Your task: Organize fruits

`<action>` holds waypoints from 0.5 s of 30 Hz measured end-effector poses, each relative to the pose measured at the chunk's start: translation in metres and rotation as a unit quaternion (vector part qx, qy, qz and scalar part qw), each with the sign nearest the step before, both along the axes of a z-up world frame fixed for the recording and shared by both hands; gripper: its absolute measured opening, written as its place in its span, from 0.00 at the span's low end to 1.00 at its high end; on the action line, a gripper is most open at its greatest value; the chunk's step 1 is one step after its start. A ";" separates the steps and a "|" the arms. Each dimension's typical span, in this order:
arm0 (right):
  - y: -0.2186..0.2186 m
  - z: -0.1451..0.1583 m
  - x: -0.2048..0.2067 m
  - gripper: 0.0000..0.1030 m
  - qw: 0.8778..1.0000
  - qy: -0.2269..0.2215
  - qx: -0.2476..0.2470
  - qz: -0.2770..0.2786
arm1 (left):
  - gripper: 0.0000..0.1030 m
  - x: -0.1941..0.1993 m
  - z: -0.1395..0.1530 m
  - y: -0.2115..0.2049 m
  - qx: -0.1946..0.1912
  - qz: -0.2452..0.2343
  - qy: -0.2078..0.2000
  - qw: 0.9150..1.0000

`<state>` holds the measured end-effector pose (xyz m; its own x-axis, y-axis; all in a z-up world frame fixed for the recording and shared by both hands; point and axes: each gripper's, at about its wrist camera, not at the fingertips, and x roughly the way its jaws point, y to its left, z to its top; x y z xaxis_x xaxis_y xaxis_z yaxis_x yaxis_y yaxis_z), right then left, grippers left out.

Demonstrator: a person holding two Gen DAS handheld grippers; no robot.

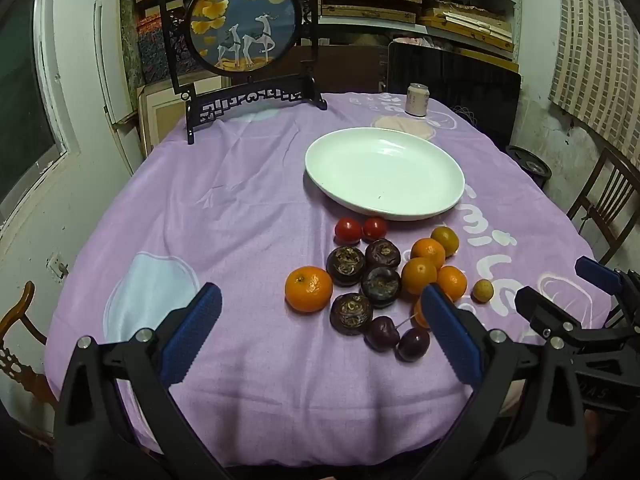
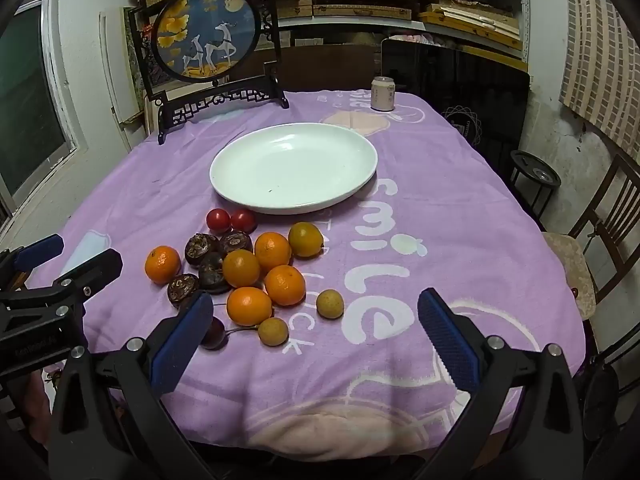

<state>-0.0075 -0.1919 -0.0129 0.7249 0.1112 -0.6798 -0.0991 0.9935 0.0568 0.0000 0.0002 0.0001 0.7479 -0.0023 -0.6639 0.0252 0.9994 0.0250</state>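
Shelves point(image 1: 420, 4) of stacked wooden boxes line the back wall, a window point(image 2: 28, 92) left, wooden chair point(image 2: 608, 216) right.

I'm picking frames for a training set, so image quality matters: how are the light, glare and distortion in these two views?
Left wrist view: dim indoor light, fisheye bending with dark corners, soft glare on the white plate, fruit sharp. Right wrist view: same dim cast and curved edges, a sheen on the plate, the open right gripper slightly soft up close.

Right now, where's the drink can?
In both wrist views the drink can stands upright at the table's far edge, beyond the empty white plate, right of the framed deer screen.
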 end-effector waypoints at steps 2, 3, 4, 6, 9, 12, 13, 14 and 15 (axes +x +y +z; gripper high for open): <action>0.000 0.000 0.000 0.99 1.000 0.001 0.000 0.000 | 0.98 0.000 0.000 0.000 0.001 0.000 0.000 1.000; 0.001 0.000 0.000 0.99 1.000 0.001 0.000 0.000 | 0.98 0.000 0.000 0.000 0.001 0.000 0.000 1.000; 0.001 0.000 0.000 0.99 1.000 0.001 0.000 0.000 | 0.98 0.000 0.000 0.000 0.001 0.000 0.000 1.000; 0.001 0.001 0.000 0.99 1.000 0.001 0.000 0.000 | 0.98 0.000 0.000 0.000 0.001 0.000 0.000 1.000; 0.002 0.000 0.000 0.99 1.000 0.001 0.000 0.000 | 0.98 0.000 0.000 0.000 -0.002 -0.001 0.000 1.000; 0.002 0.001 0.000 0.99 1.000 0.002 -0.001 0.000 | 0.98 0.000 0.000 0.000 -0.002 -0.001 0.000 1.000; 0.002 0.001 0.000 0.99 1.000 0.002 -0.001 0.000 | 0.98 0.000 0.000 0.000 -0.003 0.000 0.001 1.000; 0.002 0.001 0.000 0.99 1.000 0.002 -0.001 0.000 | 0.98 0.000 0.000 0.000 -0.003 0.000 0.001 1.000; 0.001 0.001 0.000 0.99 1.000 0.002 -0.001 0.000 | 0.98 0.000 0.000 0.000 -0.003 0.000 0.001 1.000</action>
<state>-0.0078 -0.1905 -0.0121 0.7225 0.1104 -0.6825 -0.0992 0.9935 0.0556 0.0000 0.0003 0.0001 0.7470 -0.0063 -0.6648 0.0258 0.9995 0.0194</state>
